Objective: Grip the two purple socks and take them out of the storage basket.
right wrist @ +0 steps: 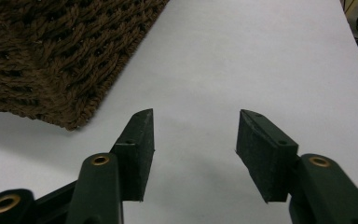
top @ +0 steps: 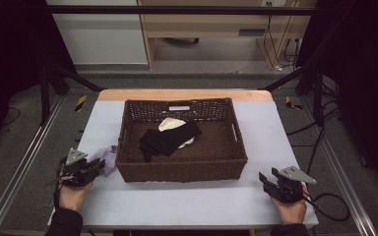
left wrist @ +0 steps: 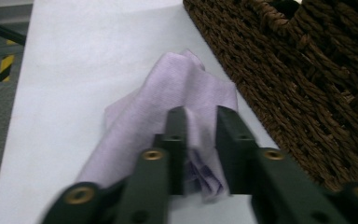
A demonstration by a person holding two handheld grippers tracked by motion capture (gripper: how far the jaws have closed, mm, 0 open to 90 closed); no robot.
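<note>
A crumpled lilac cloth (top: 107,158) lies on the white table beside the left wall of a brown wicker basket (top: 182,169). My left gripper (top: 97,166) rests low at that cloth. In the left gripper view a fold of the lilac cloth (left wrist: 168,88) sits between the jaws of the left gripper (left wrist: 200,112), which stand a little apart and do not pinch it. My right gripper (top: 268,178) stays near the table's front right. Its jaws are spread over bare table in the right gripper view (right wrist: 196,116), with nothing between them.
Inside the basket lie a black garment (top: 170,137) and a white cloth (top: 170,123) partly under it. The basket wall (left wrist: 298,70) runs close on the right of my left gripper, and a basket corner (right wrist: 51,56) lies left of and ahead of my right one. The white table top (top: 177,201) stretches along the front.
</note>
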